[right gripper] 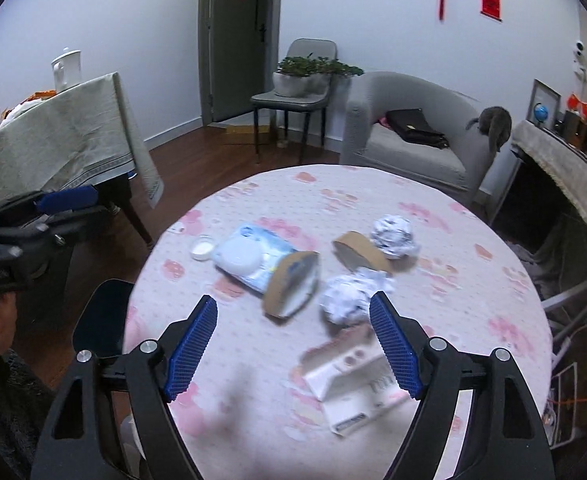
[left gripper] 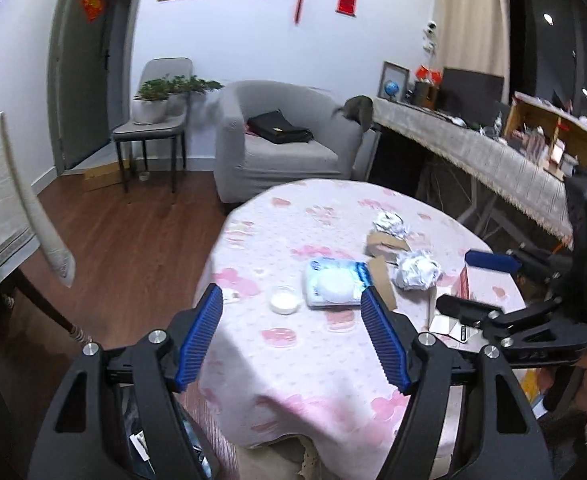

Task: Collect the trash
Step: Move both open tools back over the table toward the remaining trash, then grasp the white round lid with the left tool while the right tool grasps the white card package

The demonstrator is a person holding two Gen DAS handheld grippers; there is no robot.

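Pink-flowered round table (right gripper: 473, 280) at frame centre carries all the trash; nothing looks collected yet, I judge. Counted in the right wrist view: two crumpled paper balls (right gripper: 393, 236), two cardboard tubes (right gripper: 289, 288), one wipes pack (right gripper: 249, 256), one small cup (right gripper: 202, 247), one flattened carton (right gripper: 353, 384). Left gripper (left gripper: 293, 320) and right gripper (right gripper: 293, 336) both hover with fingers apart, empty.

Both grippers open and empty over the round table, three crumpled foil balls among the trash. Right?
Not quite: there are two crumpled foil balls, not three. The right wrist view shows one farther back and one nearer. The rest holds: the left gripper and the right gripper are open and empty over the round table.
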